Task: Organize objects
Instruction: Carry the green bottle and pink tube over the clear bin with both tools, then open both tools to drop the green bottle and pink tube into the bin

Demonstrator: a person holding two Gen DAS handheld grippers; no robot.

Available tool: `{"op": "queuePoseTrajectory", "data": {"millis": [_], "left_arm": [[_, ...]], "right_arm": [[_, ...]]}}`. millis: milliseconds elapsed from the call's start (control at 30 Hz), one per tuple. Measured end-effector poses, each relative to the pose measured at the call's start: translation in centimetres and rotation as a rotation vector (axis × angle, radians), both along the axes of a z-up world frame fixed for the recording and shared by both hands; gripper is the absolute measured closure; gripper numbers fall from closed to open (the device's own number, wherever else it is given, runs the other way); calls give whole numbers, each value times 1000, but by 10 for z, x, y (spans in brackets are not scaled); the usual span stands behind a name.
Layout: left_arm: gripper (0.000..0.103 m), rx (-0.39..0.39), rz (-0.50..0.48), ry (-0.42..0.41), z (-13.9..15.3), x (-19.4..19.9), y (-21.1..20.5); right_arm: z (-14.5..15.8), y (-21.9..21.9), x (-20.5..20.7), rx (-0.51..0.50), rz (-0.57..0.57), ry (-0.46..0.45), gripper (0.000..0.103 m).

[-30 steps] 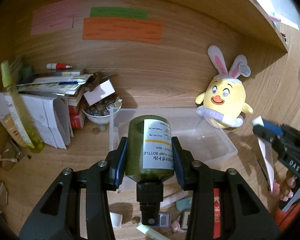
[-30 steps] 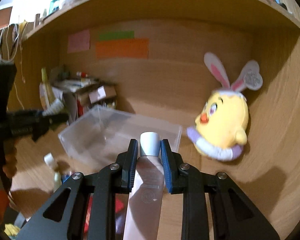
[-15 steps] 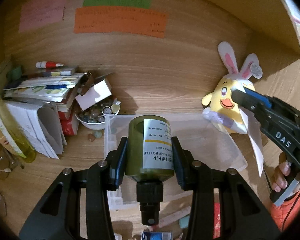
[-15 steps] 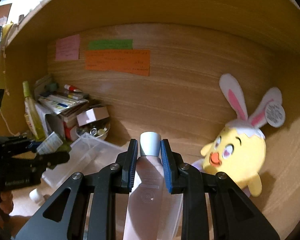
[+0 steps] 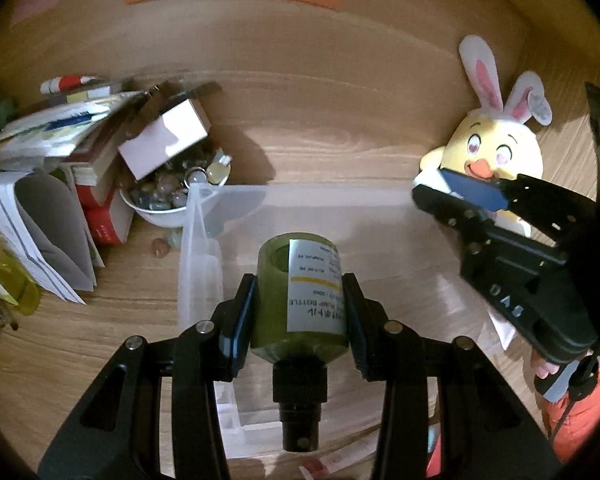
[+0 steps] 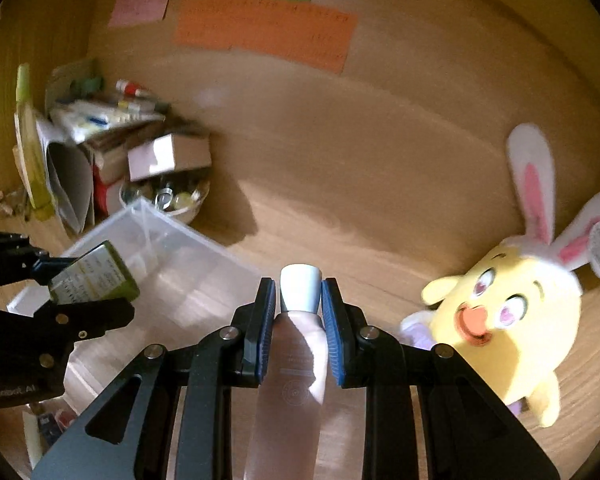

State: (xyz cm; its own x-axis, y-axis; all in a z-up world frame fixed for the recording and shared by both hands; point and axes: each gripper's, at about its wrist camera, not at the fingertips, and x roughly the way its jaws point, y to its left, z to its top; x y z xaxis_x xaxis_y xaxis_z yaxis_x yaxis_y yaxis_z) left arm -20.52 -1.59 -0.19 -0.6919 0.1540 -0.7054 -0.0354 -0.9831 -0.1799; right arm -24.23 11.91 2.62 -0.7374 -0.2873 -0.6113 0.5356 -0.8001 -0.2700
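Observation:
My left gripper (image 5: 299, 304) is shut on a green pump bottle (image 5: 298, 304) with a white label, held with its black pump end toward the camera, over the clear plastic bin (image 5: 204, 264). My right gripper (image 6: 299, 304) is shut on a pink tube (image 6: 296, 360) with a white cap (image 6: 300, 286). In the right wrist view the left gripper (image 6: 90, 298) with the green bottle (image 6: 94, 280) hovers at the left over the bin (image 6: 172, 240). In the left wrist view the right gripper (image 5: 460, 190) reaches in from the right, over the bin's right end.
A yellow chick plush with bunny ears (image 5: 496, 148) (image 6: 508, 320) sits right of the bin against the wooden back wall. A white bowl of small stones (image 5: 168, 196), a stack of books and papers (image 5: 52, 152) and a yellow-green bottle (image 5: 8, 288) crowd the left.
Both grippers have moved forward and down toward the bin, which looks larger and closer. The right gripper has come in over the bin's right end. Both grips are unchanged.

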Motion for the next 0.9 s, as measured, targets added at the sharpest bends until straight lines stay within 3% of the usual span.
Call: {"op": "queuePoseTrajectory", "data": {"millis": [67, 133, 400, 667, 767, 833, 900], "left_arm": [[62, -8, -3, -7, -3, -1, 3], [62, -12, -6, -15, -6, -2, 5], [61, -40, -21, -21, -11, -1, 9], [46, -40, -32, -12, -6, 5, 12], [39, -49, -34, 8, 1, 11, 15], [34, -49, -39, 23, 6, 17, 16], [29, -56, -40, 37, 12, 24, 17]], "right_arm": [[-6, -2, -1, 17, 3, -14, 82], [-12, -5, -3, 33, 15, -44, 89], [-25, -13, -8, 53, 45, -133, 89], [-25, -3, -4, 19, 39, -190, 89], [-21, 6, 1, -1, 30, -205, 84], [-19, 10, 3, -8, 24, -201, 76], [-15, 16, 8, -8, 10, -180, 61]]}}
